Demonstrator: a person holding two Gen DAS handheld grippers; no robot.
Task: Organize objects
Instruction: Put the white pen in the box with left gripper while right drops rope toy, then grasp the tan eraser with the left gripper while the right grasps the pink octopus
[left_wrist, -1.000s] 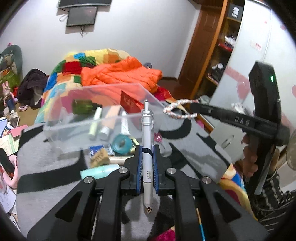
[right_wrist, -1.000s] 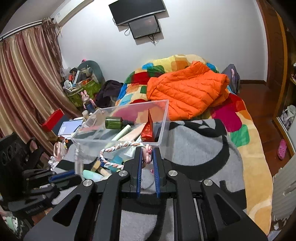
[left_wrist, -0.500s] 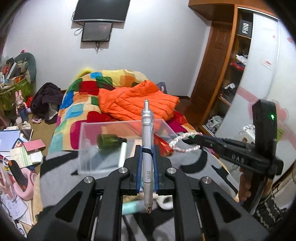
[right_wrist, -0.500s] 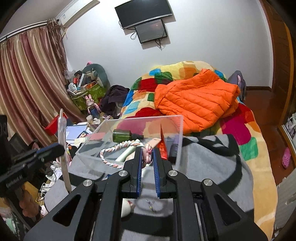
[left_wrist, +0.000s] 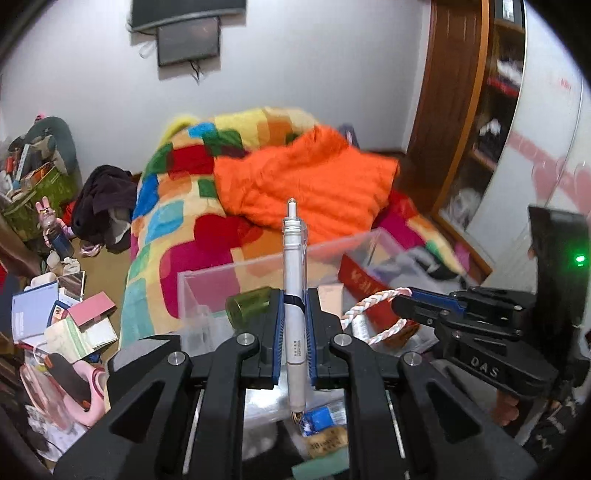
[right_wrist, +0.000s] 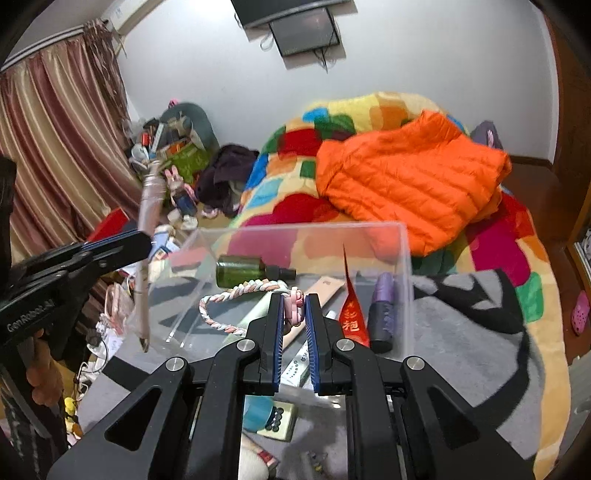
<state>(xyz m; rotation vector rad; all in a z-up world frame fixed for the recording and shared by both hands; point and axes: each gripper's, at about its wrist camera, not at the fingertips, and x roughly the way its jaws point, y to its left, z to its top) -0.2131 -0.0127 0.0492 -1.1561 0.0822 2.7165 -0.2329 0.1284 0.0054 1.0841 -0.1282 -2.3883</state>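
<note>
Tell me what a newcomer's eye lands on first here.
First the bright orange puffer jacket heaped on the patchwork blanket at the far end of the bed. Then the clear plastic box in front of it, and the two grippers by it: left gripper clamping an upright silver pen, right gripper pinching a pink-and-white braided rope.

The left gripper (left_wrist: 293, 328) points forward and downward, its jaws closed on an upright silvery pen (left_wrist: 294, 295) whose tip hangs below the pads toward 6 o'clock. The right gripper (right_wrist: 294, 325) is likewise angled downward, jaws clamped on the pink knot of a braided rope loop (right_wrist: 236, 302) that trails off toward 9 o'clock. In the left wrist view the right gripper enters from 3 o'clock; what looks like part of the hand holding it (left_wrist: 508, 406) shows beneath it, though the edge there is dim.
</note>
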